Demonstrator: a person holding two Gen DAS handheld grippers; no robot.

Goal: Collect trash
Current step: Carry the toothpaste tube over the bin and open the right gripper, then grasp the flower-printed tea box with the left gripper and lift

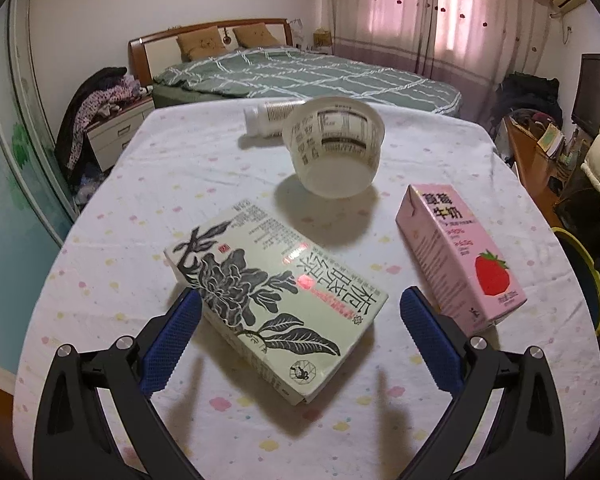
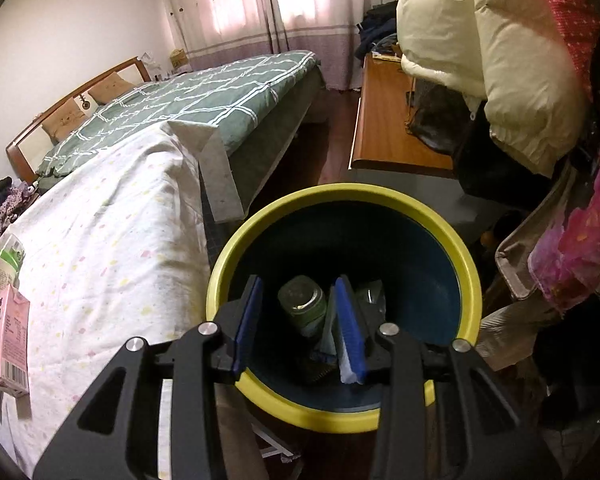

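Where the right gripper (image 2: 298,320) hangs over the yellow-rimmed bin (image 2: 470,276), its blue pads stand a moderate gap apart with nothing between them, and the bin's dark blue inside holds a green-labelled jar (image 2: 303,304) on its side, a pale flat packet (image 2: 329,322) leaning beside it, and some clear crumpled wrapping (image 2: 370,294) further right. The bin stands just beside the edge of the table (image 2: 112,216), which is draped in a white cloth with pastel spots.

On that table the left gripper (image 1: 300,308) is spread wide and empty, its pads on either side of the near end of a pale green box (image 1: 276,300) printed with a dark flower, lying flat. Whether the pads touch the box I cannot tell. Just right of it lies a pink strawberry milk carton (image 1: 460,260). Beyond the box a white plastic cup (image 1: 334,146) lies tipped on its side, and behind it, touching or nearly so, a white bottle (image 1: 268,118) lies flat. A bed (image 1: 300,76) with a green checked cover stands past the table
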